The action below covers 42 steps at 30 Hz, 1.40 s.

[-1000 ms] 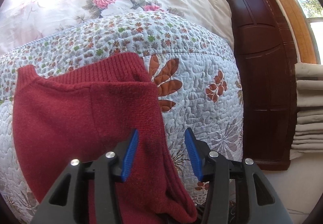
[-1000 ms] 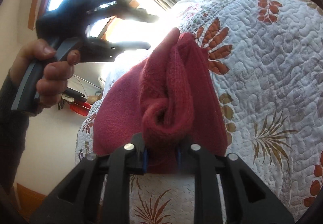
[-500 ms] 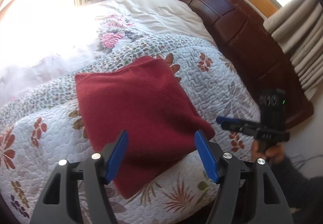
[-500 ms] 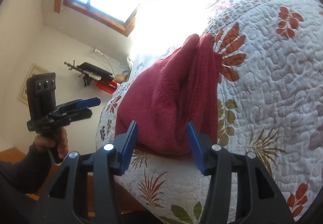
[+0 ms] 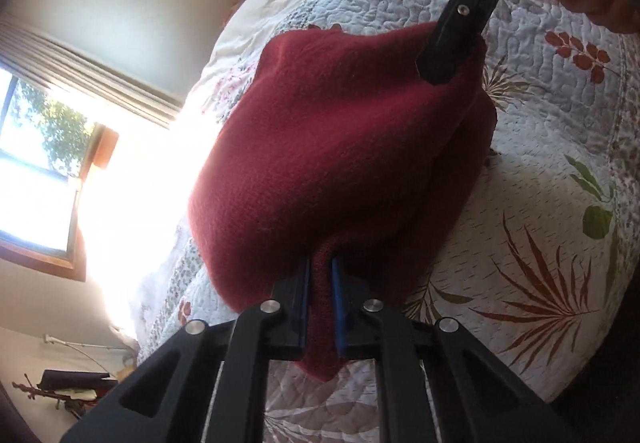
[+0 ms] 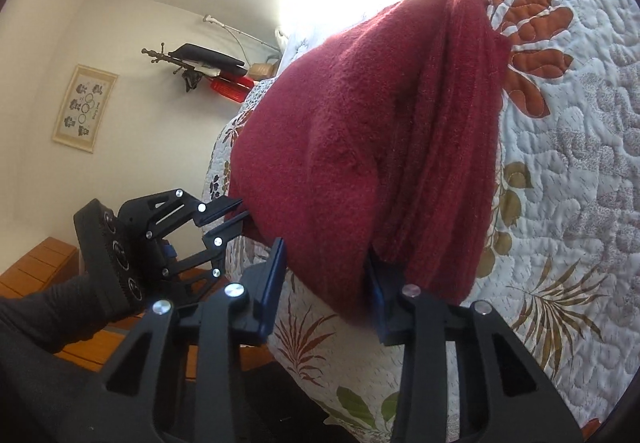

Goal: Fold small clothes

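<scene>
A folded dark red knit sweater [image 5: 340, 147] lies on the bed, on a white quilt [image 5: 560, 171] stitched with rust and green leaves, near the quilt's edge. The left gripper [image 5: 320, 283] has its blue-padded jaws closed tight on one corner of the sweater, a narrow fold of the knit pinched between them. The right gripper [image 6: 326, 283] sits at the neighbouring corner with its jaws spread wide, the bulging top layers of the fold lying between the blue pads; whether the pads press the cloth I cannot quite tell, since the wool hides their inner faces. From the right wrist camera, a dark sleeve [image 6: 44, 315] leads to the left gripper. Beyond the bed, sunlight floods through a wood-framed window [image 5: 36, 179], and a framed picture [image 6: 84, 107] hangs on the pale wall.
</scene>
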Tool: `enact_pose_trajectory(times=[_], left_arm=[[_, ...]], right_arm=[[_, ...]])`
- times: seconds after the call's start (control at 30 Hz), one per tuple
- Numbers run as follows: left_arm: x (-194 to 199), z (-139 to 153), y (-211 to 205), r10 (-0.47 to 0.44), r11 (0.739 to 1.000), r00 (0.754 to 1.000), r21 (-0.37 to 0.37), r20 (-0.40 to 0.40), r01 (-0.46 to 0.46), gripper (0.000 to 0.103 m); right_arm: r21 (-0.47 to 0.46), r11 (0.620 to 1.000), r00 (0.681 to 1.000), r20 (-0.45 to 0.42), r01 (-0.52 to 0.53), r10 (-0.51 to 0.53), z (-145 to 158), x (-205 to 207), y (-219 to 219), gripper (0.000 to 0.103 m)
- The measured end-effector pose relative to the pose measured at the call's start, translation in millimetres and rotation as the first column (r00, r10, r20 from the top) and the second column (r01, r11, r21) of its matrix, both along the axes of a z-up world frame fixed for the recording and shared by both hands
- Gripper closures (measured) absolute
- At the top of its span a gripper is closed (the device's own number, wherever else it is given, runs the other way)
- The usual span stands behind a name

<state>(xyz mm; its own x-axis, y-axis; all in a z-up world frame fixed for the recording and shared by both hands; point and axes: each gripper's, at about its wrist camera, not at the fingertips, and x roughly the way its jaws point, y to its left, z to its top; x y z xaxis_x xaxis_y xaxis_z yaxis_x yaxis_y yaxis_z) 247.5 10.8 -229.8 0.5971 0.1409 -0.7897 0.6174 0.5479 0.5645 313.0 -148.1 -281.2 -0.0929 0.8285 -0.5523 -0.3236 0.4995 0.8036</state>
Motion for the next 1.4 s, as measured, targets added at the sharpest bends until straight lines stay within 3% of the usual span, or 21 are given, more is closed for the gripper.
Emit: enact_pose_trajectory(times=[0.03,0.07,0.27,0.33,0.43,0.53,0.63,0.67,0.7,0.77,0.93,0.97,1.0,1.07,1.1,1.23,1.27,1.3,1.4], left_arm=[[-6,2,-2,-0.035,0.999,0.999,0.016,0.020,0.034,0.096],[-11,2,-3,-0.065,0.997,0.997,0.032,0.029,0.064,0.096],[-44,-1,2,-0.255,0.957,0.966,0.130,-0.052,0.259,0.098],[-56,-15,1,-0.330,0.922,0.938,0.177,-0.109,0.345,0.099],[-56,-42,9,-0.367,0.885,0.909,0.225,-0.200,0.407,0.100],[-54,-45,8,-0.372,0.878,0.900,0.229,-0.226,0.420,0.100],[-44,-37,3,-0.353,0.896,0.909,0.200,-0.220,0.396,0.100],[-40,-34,1,-0.345,0.903,0.913,0.187,-0.219,0.386,0.100],[-39,-30,1,-0.340,0.910,0.916,0.171,-0.212,0.378,0.099],[-41,-17,0,-0.336,0.920,0.922,0.143,-0.191,0.365,0.099],[-56,10,-7,-0.365,0.924,0.922,0.065,-0.132,0.376,0.094],[-58,12,-10,-0.372,0.923,0.919,0.052,-0.131,0.381,0.094],[-60,13,-13,-0.381,0.920,0.915,0.044,-0.131,0.389,0.094],[-62,14,-18,-0.397,0.914,0.909,0.034,-0.127,0.404,0.094],[-63,17,-20,-0.402,0.913,0.908,0.022,-0.120,0.407,0.094],[-55,39,-26,-0.370,0.927,0.925,-0.093,-0.082,0.363,0.092],[-50,44,-25,-0.347,0.934,0.934,-0.120,-0.078,0.337,0.082],[-43,47,-24,-0.324,0.939,0.943,-0.145,-0.074,0.311,0.071],[-15,50,-18,-0.234,0.951,0.968,-0.227,-0.088,0.209,0.069]], right_arm=[[0.009,1.000,1.000,-0.005,0.005,-0.005,1,0,-3,0.075],[0.013,1.000,1.000,-0.005,0.014,-0.014,4,0,-7,0.093],[0.127,0.990,0.998,-0.004,0.068,-0.068,16,-4,-34,0.096],[0.079,0.993,0.996,-0.043,0.083,-0.080,-8,-6,-37,0.096],[-0.016,0.995,0.985,-0.139,0.097,-0.098,-58,-9,-29,0.096],[-0.001,0.994,0.987,-0.124,0.107,-0.106,-52,-18,-28,0.095],[0.014,0.992,0.987,-0.095,0.129,-0.127,-30,-15,-34,0.085],[0.017,0.991,0.988,-0.080,0.136,-0.134,-22,-10,-37,0.077],[0.027,0.989,0.987,-0.069,0.146,-0.144,-16,-6,-40,0.062],[0.046,0.986,0.985,-0.059,0.163,-0.160,-9,4,-41,0.052],[0.036,0.990,0.986,-0.099,0.140,-0.136,-21,24,-17,0.049],[0.040,0.992,0.987,-0.109,0.122,-0.117,-24,24,-11,0.070],[0.040,0.994,0.989,-0.108,0.106,-0.101,-24,23,-7,0.085],[-0.010,0.990,0.988,-0.061,0.142,-0.143,-20,22,-14,0.087],[-0.013,0.984,0.980,-0.080,0.180,-0.180,-26,21,-24,0.087],[-0.051,0.974,0.964,-0.139,0.220,-0.225,-57,16,-40,0.087],[-0.028,0.977,0.967,-0.140,0.210,-0.212,-55,15,-39,0.085],[-0.003,0.979,0.969,-0.142,0.203,-0.202,-50,16,-35,0.080],[0.027,0.972,0.969,-0.094,0.232,-0.228,-28,27,-34,0.059]])
